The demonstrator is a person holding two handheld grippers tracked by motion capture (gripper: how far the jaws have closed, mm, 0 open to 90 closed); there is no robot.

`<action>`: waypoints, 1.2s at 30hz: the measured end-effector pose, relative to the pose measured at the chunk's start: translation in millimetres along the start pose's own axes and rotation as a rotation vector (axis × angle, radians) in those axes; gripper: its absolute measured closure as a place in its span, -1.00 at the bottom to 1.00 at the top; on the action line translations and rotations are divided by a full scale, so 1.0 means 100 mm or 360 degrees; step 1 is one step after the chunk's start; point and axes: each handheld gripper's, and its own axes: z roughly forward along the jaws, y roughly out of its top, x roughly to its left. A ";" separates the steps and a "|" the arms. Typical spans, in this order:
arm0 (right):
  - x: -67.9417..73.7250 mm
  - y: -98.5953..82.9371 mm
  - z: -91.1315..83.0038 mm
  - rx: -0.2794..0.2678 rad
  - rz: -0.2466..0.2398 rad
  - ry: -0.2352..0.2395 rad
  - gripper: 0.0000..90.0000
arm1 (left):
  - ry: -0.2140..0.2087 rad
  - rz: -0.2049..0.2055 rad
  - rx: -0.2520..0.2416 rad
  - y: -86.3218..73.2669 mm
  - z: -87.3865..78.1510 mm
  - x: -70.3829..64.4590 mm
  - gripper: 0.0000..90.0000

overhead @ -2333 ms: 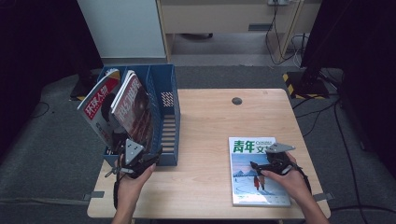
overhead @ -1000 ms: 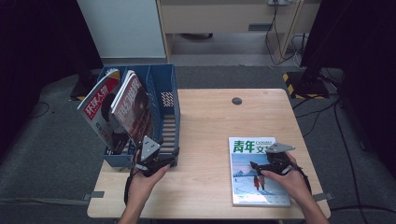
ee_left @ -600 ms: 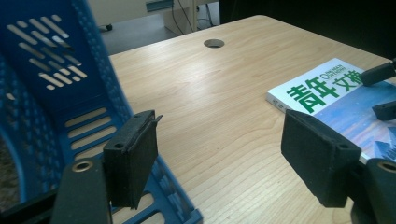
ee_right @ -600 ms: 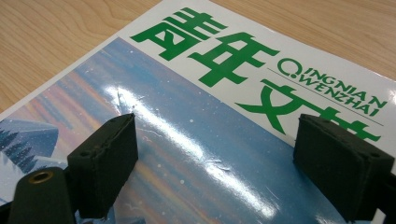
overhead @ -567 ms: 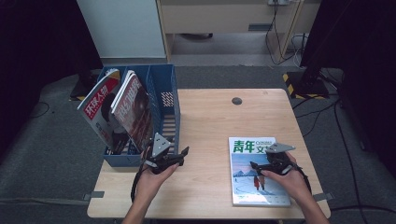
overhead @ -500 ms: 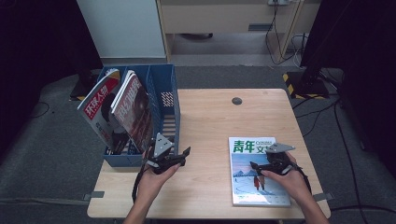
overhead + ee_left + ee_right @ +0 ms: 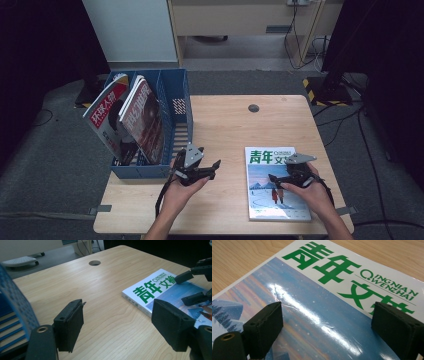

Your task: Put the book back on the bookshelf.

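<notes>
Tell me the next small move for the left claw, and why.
Probably carry the left claw on toward the magazine's near edge: it is open over bare table, holding nothing, while the open right claw hovers above the cover of the flat-lying magazine.

The flat blue-and-white glossy magazine (image 7: pixel 317 315) near the desk's right front corner bears green "青年文摘" with "QINGNIAN WENZHAI". The red-covered magazine (image 7: pixel 103 117) in the blue plastic file rack (image 7: pixel 175 107) reads "环球人物".
</notes>
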 end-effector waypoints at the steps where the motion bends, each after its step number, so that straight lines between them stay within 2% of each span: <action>1: -0.01 0.00 -0.01 0.0001 -0.0003 -0.0003 -0.77 | -0.0009 0.0003 0.0004 0.00 0.02 -0.02 -0.43; 7: -0.05 -0.01 -0.03 0.0008 0.0010 0.0000 -0.82 | -0.0064 0.0029 0.0055 0.01 0.21 -0.15 -0.45; 13: -0.10 -0.02 -0.06 0.0011 0.0022 0.0002 -0.86 | -0.0085 0.0039 0.0108 -0.02 0.39 -0.22 -0.46; 21: -0.19 -0.05 -0.13 -0.0005 0.0074 -0.0007 -0.90 | -0.0120 0.0048 0.0207 -0.14 0.65 -0.35 -0.47; 27: -0.29 -0.08 -0.17 0.0002 0.0106 -0.0003 -0.90 | -0.0167 -0.0030 0.0225 -0.24 0.75 -0.45 -0.48; 31: -0.32 -0.11 -0.16 0.0042 0.0138 -0.0005 -0.90 | -0.0184 -0.0003 0.0254 -0.30 0.77 -0.53 -0.49; 36: -0.35 -0.13 -0.15 0.0077 0.0149 0.0000 -0.90 | -0.0192 -0.0055 0.0279 -0.38 0.82 -0.58 -0.50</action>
